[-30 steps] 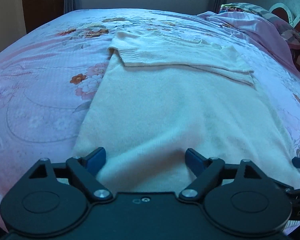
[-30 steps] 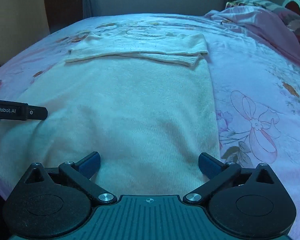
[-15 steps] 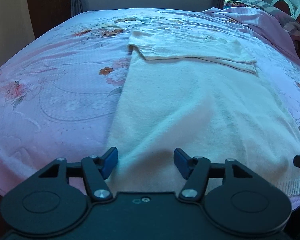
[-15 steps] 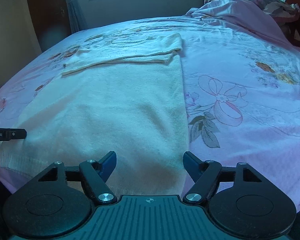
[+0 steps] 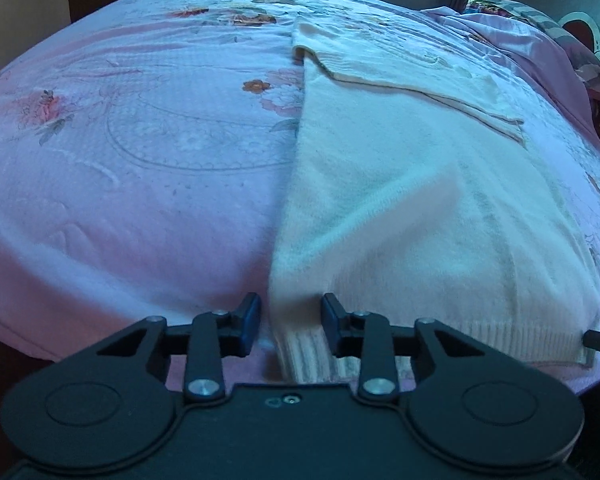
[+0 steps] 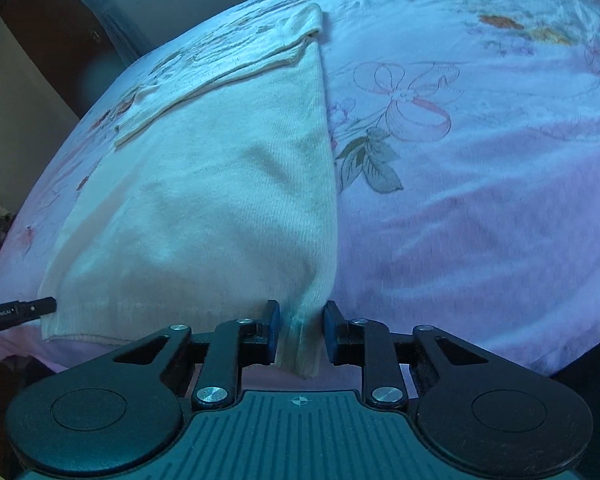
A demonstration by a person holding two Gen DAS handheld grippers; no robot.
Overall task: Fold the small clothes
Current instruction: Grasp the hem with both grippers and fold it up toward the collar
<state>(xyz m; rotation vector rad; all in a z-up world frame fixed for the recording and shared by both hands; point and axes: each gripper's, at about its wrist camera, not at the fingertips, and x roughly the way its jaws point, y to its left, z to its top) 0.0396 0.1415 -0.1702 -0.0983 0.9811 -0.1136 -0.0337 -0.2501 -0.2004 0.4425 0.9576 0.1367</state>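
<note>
A cream knitted sweater [image 5: 400, 200] lies flat on the pink flowered bedsheet [image 5: 140, 160], its sleeves [image 5: 400, 76] folded across the far end. My left gripper [image 5: 291, 320] is at the near left hem corner. Its jaws are closing, with the ribbed hem between them and a gap still at the left pad. In the right wrist view the sweater [image 6: 220, 200] runs away from my right gripper [image 6: 301, 328], which sits at the near right hem corner. Its jaws are closing too, with a bunched fold of hem between the pads.
The bedsheet [image 6: 480, 200] spreads wide on both sides of the sweater. A rumpled pink quilt [image 5: 520, 32] and pillows lie at the far right. The bed's near edge drops off just under both grippers. A dark wardrobe [image 6: 40, 20] stands beyond the bed.
Both grippers slid outward along the hem, from over the sweater's body to its two near corners. Both sets of jaws narrowed from wide apart to close around the hem. The right gripper rolled.
</note>
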